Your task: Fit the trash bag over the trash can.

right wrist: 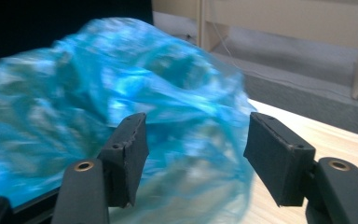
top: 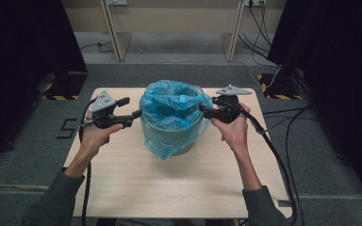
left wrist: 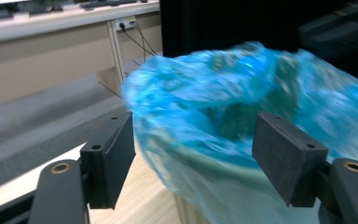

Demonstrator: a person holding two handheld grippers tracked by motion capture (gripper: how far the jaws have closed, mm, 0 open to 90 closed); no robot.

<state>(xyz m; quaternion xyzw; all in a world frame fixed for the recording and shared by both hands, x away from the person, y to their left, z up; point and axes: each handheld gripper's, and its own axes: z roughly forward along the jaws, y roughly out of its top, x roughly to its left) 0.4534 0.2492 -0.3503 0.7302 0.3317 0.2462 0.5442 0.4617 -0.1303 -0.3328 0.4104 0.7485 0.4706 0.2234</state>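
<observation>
Both grippers, left point(top: 133, 114) and right point(top: 202, 109), gape empty beside the thin, slippery blue bag point(top: 172, 104); I'd pinch its rim.

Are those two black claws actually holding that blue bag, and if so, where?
Neither holds it. The left gripper and right gripper both have their fingers spread open on opposite sides of the blue bag lining the bin, with nothing pinched between them.

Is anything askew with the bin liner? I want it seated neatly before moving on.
Yes. The blue bin liner sits unevenly on the bin: its top is crumpled and bunched, and one flap hangs low down the front-left side. Both claws, left claw and right claw, are open beside the rim.
</observation>
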